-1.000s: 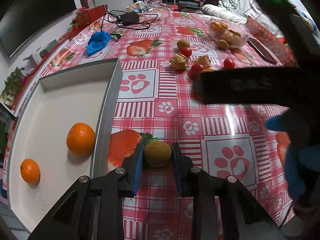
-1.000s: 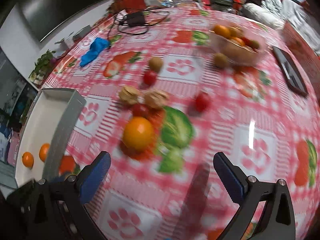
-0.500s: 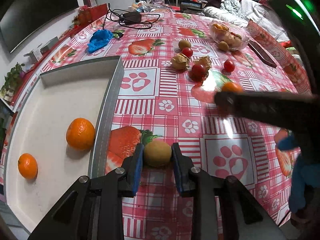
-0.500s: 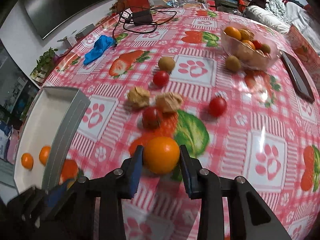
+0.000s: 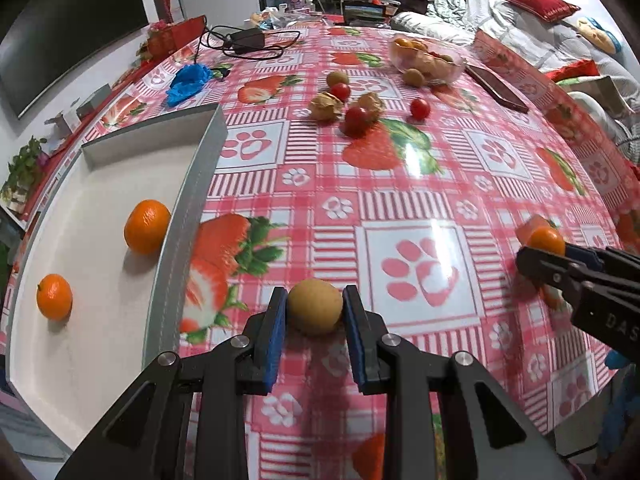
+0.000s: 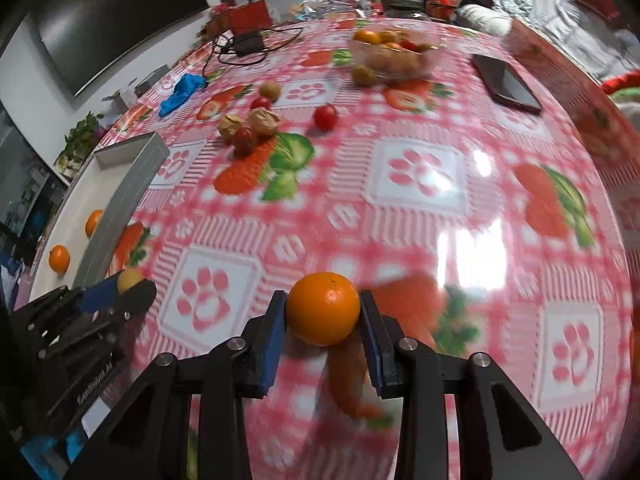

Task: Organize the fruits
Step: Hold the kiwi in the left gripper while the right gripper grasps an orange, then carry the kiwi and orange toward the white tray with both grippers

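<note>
The bench [image 5: 420,208] is wide and slick under its plastic cloth, so any fruit that drops is likely to roll off among the tomatoes [image 5: 357,119] and husked fruit [image 5: 326,106], or over the edge. The tray [image 5: 192,216], at the left with its grey wall raised, is the likely place for both fruits; a low carry could knock a fruit against that wall and out of the grip. It holds two oranges [image 5: 146,226] already, so a hard drop could set them rolling too.

The right gripper [image 6: 323,322] has just been closing and now pinches an orange [image 6: 323,307] between its blue fingers [image 6: 273,340], one pad on each side, the fruit sitting far out at the tips. So round a thing held that shallowly could squirt forward.

The left gripper [image 5: 315,318] stands narrow, clamped on a small brown fruit [image 5: 315,306], also right at the fingertips, just beside the tray wall. Its grip looks equally shallow.
</note>
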